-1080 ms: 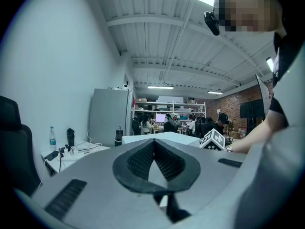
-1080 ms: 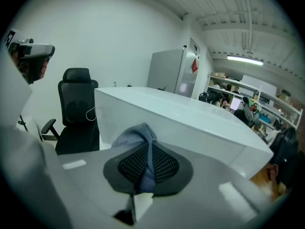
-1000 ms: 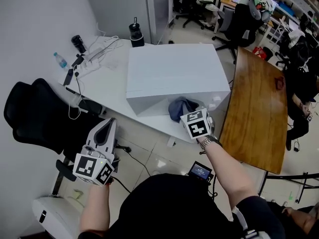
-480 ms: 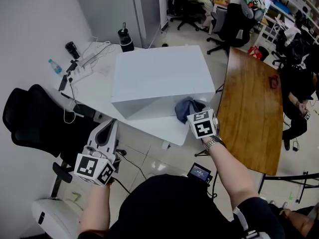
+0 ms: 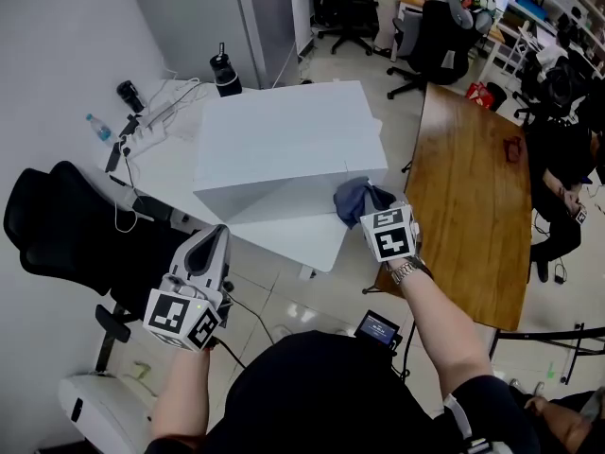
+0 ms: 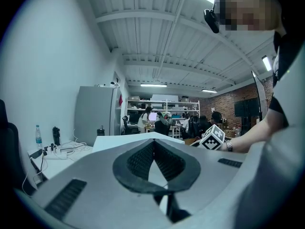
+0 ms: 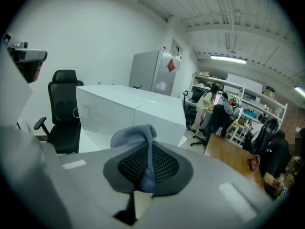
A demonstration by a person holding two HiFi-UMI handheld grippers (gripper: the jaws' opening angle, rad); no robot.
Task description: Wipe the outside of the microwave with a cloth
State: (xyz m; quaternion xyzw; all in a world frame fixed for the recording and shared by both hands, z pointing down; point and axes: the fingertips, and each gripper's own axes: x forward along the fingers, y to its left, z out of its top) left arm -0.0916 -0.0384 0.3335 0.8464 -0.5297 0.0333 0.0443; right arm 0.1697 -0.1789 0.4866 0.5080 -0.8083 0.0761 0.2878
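Note:
The microwave (image 5: 284, 135) is a plain white box on a white table (image 5: 302, 239). A blue-grey cloth (image 5: 354, 197) is bunched against the lower right end of its front face. My right gripper (image 5: 373, 218) is shut on the cloth. In the right gripper view the cloth (image 7: 133, 133) runs pinched down the closed jaws of that gripper (image 7: 148, 149), with the microwave (image 7: 119, 109) just beyond. My left gripper (image 5: 216, 233) hangs shut and empty off the table's near left side, apart from the microwave. In the left gripper view its jaws (image 6: 153, 142) meet with nothing between them.
A black office chair (image 5: 66, 225) stands left of the table. A water bottle (image 5: 97, 127), a power strip with cables (image 5: 142, 126) and a black tumbler (image 5: 225, 72) sit on the table behind the microwave. A wooden table (image 5: 473, 197) is on the right. People sit at desks further back.
My right gripper has carried the cloth rightwards along the microwave's front, from its middle part to its right corner. My left gripper stayed shut and drifted slightly the same way.

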